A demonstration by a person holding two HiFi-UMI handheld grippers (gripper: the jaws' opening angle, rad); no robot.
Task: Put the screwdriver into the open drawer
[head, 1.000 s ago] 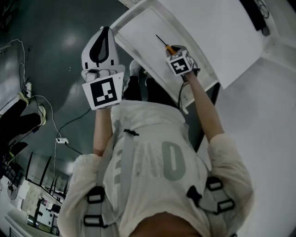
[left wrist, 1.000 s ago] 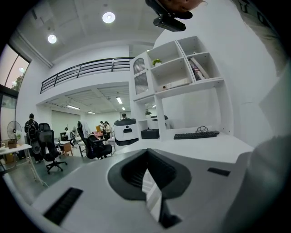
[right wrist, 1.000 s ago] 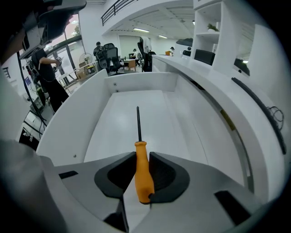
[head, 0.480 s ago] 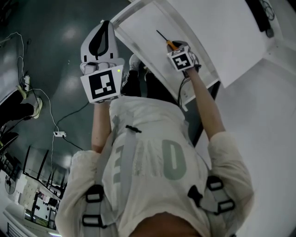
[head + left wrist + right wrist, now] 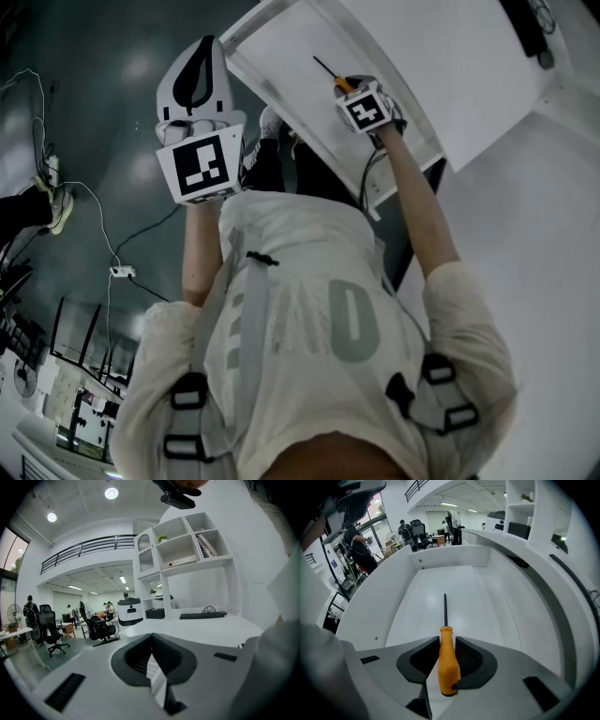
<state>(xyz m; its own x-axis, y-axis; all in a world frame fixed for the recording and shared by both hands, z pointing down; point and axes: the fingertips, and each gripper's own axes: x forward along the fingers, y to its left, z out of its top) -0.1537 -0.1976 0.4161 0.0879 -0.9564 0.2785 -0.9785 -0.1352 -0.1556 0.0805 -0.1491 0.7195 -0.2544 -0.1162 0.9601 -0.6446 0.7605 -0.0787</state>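
Right tool (image 5: 446, 640), jaws opening, has screwdriver (image 5: 448, 667) between them over drawer (image 5: 457, 579).

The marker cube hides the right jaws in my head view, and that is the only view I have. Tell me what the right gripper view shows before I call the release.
Observer: The screwdriver has its orange handle between the jaws of the right hand-held gripper. The jaws are opening, but the pads touch the handle on both sides.
Operator: Report where the shaft points.
Observer: Straight at the white floor of the drawer, well inside its walls.
Operator: Now check the left one.
Observer: The left hand-held gripper has its jaws together with nothing between them.
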